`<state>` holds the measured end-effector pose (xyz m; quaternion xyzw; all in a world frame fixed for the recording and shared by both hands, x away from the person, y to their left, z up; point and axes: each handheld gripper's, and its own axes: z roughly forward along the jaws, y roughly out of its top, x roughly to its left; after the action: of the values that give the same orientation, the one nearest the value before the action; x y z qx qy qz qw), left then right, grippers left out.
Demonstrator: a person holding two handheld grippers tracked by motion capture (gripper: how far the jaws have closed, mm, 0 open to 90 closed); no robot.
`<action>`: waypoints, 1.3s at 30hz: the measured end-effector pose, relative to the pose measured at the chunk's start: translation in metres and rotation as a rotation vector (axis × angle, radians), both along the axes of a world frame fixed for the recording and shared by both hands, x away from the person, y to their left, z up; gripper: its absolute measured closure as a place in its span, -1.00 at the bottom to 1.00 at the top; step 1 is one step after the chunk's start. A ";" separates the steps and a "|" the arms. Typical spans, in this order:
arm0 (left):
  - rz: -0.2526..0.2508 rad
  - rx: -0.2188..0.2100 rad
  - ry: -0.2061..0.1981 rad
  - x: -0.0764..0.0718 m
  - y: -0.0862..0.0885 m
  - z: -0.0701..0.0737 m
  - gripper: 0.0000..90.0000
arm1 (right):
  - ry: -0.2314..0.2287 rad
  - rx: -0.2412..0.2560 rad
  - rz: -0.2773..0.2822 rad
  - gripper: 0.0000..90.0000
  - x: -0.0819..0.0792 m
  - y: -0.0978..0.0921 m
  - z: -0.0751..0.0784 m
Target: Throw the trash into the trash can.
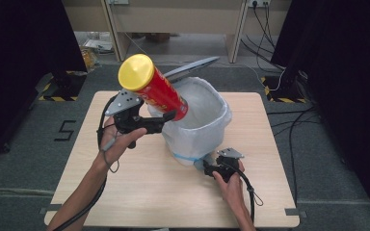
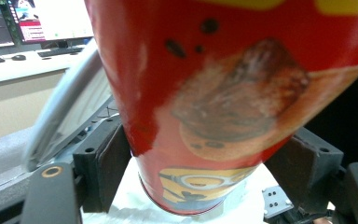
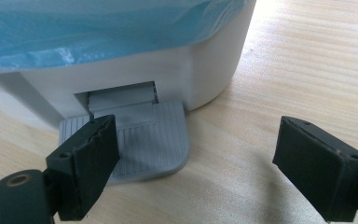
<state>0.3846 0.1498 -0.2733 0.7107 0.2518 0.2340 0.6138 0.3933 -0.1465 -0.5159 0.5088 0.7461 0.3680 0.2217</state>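
- Over the white bin (image 1: 207,126), the left gripper (image 1: 166,117) squeezes a red chip can (image 1: 160,90) near its bottom.
- It looks light, stiff and smooth; it could slip.
- Right gripper (image 3: 196,163) is wide open, holding nothing, one jaw on the grey pedal (image 3: 156,140).

The high view looks forward and down from above the person's side onto the whole table (image 1: 139,192), with floor and desks beyond. The left gripper view rides close behind a red can (image 2: 223,102), looking along it toward the white bin (image 2: 121,205) below. The right gripper view sits low near the tabletop, facing the bin's grey pedal (image 3: 154,135). All three share the bin.
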 end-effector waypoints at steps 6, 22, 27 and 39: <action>0.004 0.015 0.011 0.007 -0.012 -0.006 -0.45 | -0.001 -0.001 0.002 -0.69 0.000 0.000 0.000; 0.008 0.066 0.054 0.023 -0.039 -0.023 -0.45 | 0.001 0.001 0.000 -0.69 0.000 0.000 0.000; 0.023 0.071 0.064 0.027 -0.041 -0.027 -0.46 | 0.000 -0.001 0.002 -0.69 0.000 0.000 0.000; 0.047 0.080 0.079 0.035 -0.046 -0.035 -0.49 | 0.001 0.000 0.002 -0.69 0.000 0.000 0.000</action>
<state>0.4192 0.1041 -0.3078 0.7373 0.2832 0.2300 0.5686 0.3934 -0.1468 -0.5159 0.5080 0.7467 0.3680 0.2211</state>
